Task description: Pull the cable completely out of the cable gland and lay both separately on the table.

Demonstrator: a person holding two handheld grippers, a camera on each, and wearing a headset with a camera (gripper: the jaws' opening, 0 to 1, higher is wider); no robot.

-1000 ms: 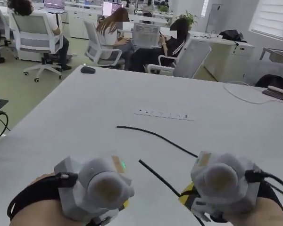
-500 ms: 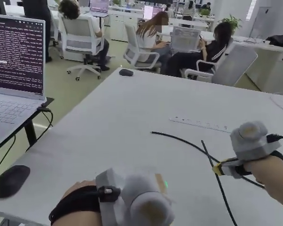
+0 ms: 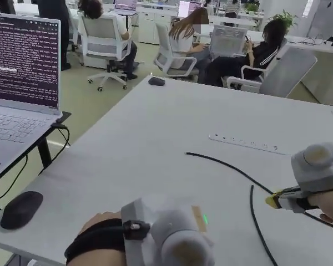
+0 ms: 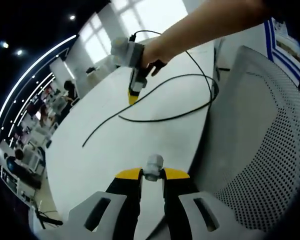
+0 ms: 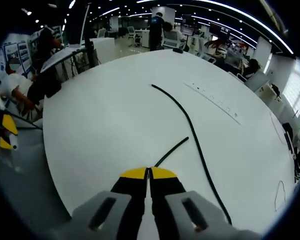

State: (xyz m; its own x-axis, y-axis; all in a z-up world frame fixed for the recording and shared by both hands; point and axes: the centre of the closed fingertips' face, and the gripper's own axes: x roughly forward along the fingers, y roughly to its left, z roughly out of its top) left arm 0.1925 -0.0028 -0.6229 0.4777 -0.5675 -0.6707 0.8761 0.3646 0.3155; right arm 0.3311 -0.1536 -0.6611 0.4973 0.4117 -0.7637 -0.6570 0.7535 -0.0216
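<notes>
1. Presently, your left claw (image 4: 152,175) grips the cable gland (image 4: 153,164) between its yellow tips, near the edge of the tabletop (image 4: 105,150).
2. Your right claw (image 5: 149,173) is closed on the black cable (image 5: 190,125).
3. The rest of the cable lies curved on the tabletop, apart from the gland.

cable (image 5: 192,135): black, matt rubbery | cable gland (image 4: 153,166): pale smooth plastic | table (image 3: 144,144): white, matt, smooth
</notes>
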